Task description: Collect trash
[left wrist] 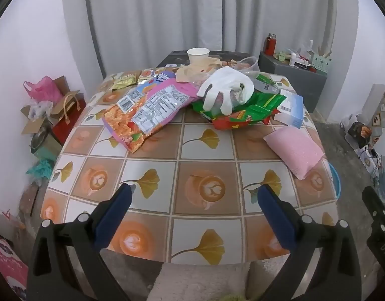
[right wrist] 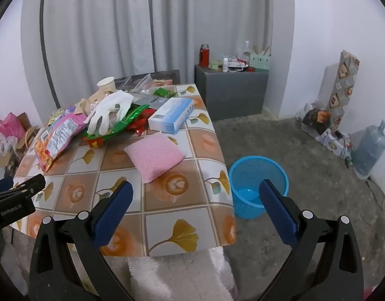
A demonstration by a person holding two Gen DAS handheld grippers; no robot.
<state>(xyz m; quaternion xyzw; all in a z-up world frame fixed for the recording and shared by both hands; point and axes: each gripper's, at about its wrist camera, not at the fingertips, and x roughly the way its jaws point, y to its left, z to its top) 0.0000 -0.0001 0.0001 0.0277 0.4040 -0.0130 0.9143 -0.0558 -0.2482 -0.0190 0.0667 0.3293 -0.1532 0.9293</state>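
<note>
Tiled-pattern oilcloth covers the table (left wrist: pixel 152 225), whose near half lies bare; grey curtains and pale walls close the room behind it.

**Tool state.** The left gripper (left wrist: pixel 195 195) hangs over the near table edge, angled downward, its blue pads spread wide with nothing between them. The right gripper (right wrist: pixel 196 193) sits just beside it at the table's right corner, likewise tilted down, pads spread and empty. Neither touches any object.

**Task objects, near to far.**
1. A pink sponge pad (right wrist: pixel 155 156) lies alone near the right edge of the table.
2. A blue basket (right wrist: pixel 257 188) stands on the floor just beside that edge; it appears empty.
3. Beyond the pad, the trash is heaped at the far half: an orange-pink snack bag (left wrist: pixel 145 110), green and red wrappers (left wrist: pixel 245 113), a white glove (left wrist: pixel 225 90) on top, a light-blue box (right wrist: pixel 171 115).
4. A paper cup (left wrist: pixel 198 54) stands at the far end.

**Step in hand.** Judged from the empty basket and untouched heap, collection has not begun; both tools are in the approach position.

**Next move.** A forward reach is required to close on one item, then a carry rightward and down to the basket. Thin wrappers will likely need a pinch at a raised fold.
</note>
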